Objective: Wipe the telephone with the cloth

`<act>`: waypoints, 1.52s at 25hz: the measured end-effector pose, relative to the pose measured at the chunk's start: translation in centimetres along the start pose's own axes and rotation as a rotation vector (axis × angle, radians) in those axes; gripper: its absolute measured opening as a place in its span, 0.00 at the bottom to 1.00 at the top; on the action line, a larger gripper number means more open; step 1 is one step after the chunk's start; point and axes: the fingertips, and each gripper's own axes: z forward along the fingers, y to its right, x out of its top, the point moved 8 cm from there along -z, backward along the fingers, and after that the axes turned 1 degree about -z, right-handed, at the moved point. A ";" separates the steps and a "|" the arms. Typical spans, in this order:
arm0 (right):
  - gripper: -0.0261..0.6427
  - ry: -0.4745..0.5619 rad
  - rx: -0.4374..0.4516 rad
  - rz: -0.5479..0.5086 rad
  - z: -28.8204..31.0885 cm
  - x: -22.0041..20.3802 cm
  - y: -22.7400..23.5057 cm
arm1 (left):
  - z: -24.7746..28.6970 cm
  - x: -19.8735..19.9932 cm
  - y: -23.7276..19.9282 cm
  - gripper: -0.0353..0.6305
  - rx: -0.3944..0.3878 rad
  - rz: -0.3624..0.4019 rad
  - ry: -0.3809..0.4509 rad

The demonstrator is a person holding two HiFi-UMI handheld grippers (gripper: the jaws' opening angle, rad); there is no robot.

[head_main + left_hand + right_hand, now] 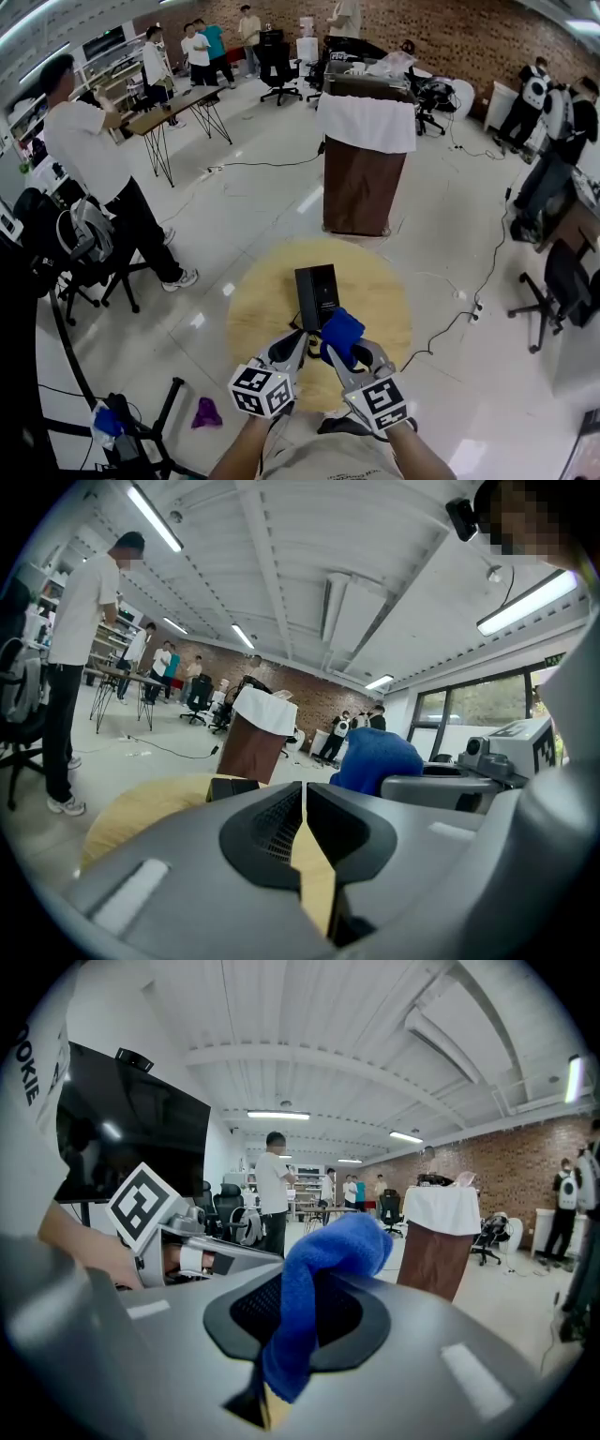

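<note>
Item: telephone point(317, 295), black, slab-shaped, lay flat near the middle of the round wooden worktop point(258, 300), a little toward its far edge, face up and so open to a wipe from the near side. Item: cloth point(341, 334), blue, bunched; one end was pinched while the loose bulk stood up and forward past the tips, which put soft fabric rather than hard plastic first toward the telephone. Seen from the head view it sat at the telephone's near right corner; whether it touched could not be told. Item: right hand-held gripper point(298, 1283), jaws clamped on the cloth, reaching in from the near edge. Item: left hand-held gripper point(304, 799), jaws brought together with nothing between them, tips just beside the telephone's near left corner, probably placed to steady the telephone against sliding. Status, as judged: wiping about to begin or at its first pass.
</note>
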 end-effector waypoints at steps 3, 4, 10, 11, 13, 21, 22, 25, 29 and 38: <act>0.13 -0.002 -0.002 0.002 0.8 -0.3 0.9 | 1.3 -0.5 -1.6 0.07 -0.002 -0.033 -0.021; 0.13 -0.006 -0.004 0.005 1.0 -0.3 1.2 | 1.8 -0.7 -2.1 0.08 -0.004 -0.042 -0.031; 0.13 -0.024 0.004 0.014 2.5 -0.9 3.1 | 4.7 -2.2 -5.2 0.12 -0.009 -0.100 -0.093; 0.13 -0.027 0.007 0.016 2.8 -1.0 3.4 | 5.2 -2.5 -5.7 0.14 -0.016 -0.114 -0.103; 0.13 -0.035 0.012 0.020 3.3 -1.2 3.9 | 6.2 -3.0 -6.7 0.15 -0.035 -0.142 -0.121; 0.13 -0.068 0.037 0.035 5.5 -2.3 5.7 | 9.7 -5.3 -11.9 0.20 -0.059 -0.250 -0.187; 0.13 -0.074 0.039 0.038 5.7 -2.4 6.0 | 10.1 -5.4 -12.5 0.20 -0.055 -0.254 -0.196; 0.13 -0.095 0.044 0.046 6.3 -3.0 6.6 | 11.2 -5.9 -14.3 0.20 -0.048 -0.279 -0.222; 0.13 -0.117 0.043 0.059 6.7 -3.6 7.6 | 12.5 -6.8 -16.1 0.24 -0.050 -0.301 -0.272; 0.13 -0.149 0.039 0.075 7.5 -4.8 9.7 | 14.7 -9.0 -17.8 0.24 -0.209 -0.446 -0.322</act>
